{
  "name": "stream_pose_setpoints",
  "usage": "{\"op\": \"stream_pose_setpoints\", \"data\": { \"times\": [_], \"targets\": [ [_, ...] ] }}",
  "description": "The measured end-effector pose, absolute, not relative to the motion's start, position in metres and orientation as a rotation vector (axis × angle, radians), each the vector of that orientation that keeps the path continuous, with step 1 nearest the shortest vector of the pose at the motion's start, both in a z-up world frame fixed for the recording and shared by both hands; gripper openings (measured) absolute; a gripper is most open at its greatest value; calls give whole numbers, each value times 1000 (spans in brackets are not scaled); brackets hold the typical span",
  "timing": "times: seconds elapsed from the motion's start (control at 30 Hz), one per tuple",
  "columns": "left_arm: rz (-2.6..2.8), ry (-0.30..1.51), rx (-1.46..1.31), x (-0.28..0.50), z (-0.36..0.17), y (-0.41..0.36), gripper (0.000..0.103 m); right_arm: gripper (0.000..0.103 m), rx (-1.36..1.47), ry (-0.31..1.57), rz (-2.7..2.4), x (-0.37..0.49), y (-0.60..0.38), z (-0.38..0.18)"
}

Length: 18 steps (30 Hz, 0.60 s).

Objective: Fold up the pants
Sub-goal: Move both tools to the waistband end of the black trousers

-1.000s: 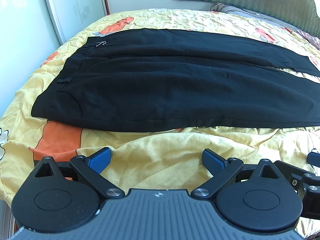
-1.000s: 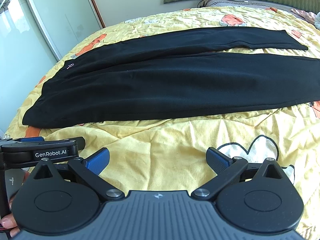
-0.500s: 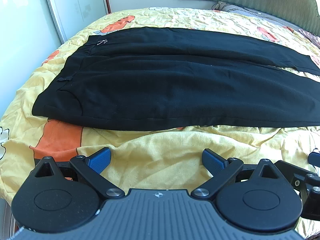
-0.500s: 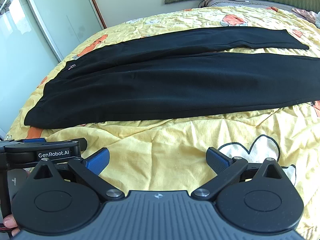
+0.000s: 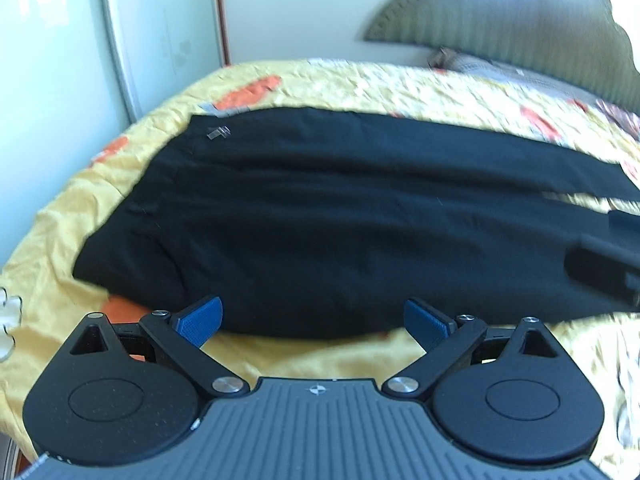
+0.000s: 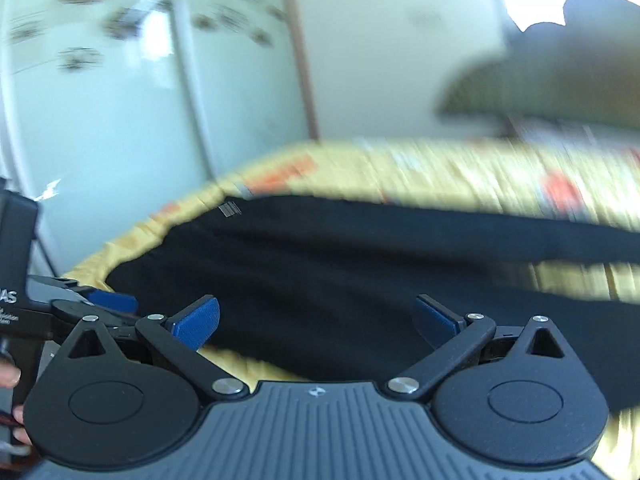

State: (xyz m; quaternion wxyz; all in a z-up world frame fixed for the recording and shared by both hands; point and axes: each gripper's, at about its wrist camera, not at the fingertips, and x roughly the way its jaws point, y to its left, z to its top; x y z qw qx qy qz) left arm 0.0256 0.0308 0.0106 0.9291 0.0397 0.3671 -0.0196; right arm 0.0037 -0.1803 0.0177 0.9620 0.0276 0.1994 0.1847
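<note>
A pair of black pants (image 5: 340,224) lies flat on a bed (image 5: 360,80) under a yellow patterned cover, its long axis running left to right across both wrist views, waistband at the left and the two legs trailing off right. The left gripper (image 5: 312,318) and the right gripper (image 6: 316,320) both stand wide open and empty just short of the near long edge. The left sits nearer the waistband, so the first pinch on that edge likely falls to both together.
</note>
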Motion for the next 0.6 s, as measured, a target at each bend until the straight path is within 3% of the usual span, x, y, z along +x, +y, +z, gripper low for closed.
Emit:
{"op": "stream_pose_setpoints", "data": {
  "times": [0.2,0.5,0.6],
  "targets": [
    [43,743,74,59,12,52,99,103,-289,351,597,100,-139,32],
    [54,762,8,106,10,94,97,103,-164,642,717,315,-122,0],
    [76,779,-20,125,13,107,97,93,-180,682,726,361,-113,-18]
  ]
}}
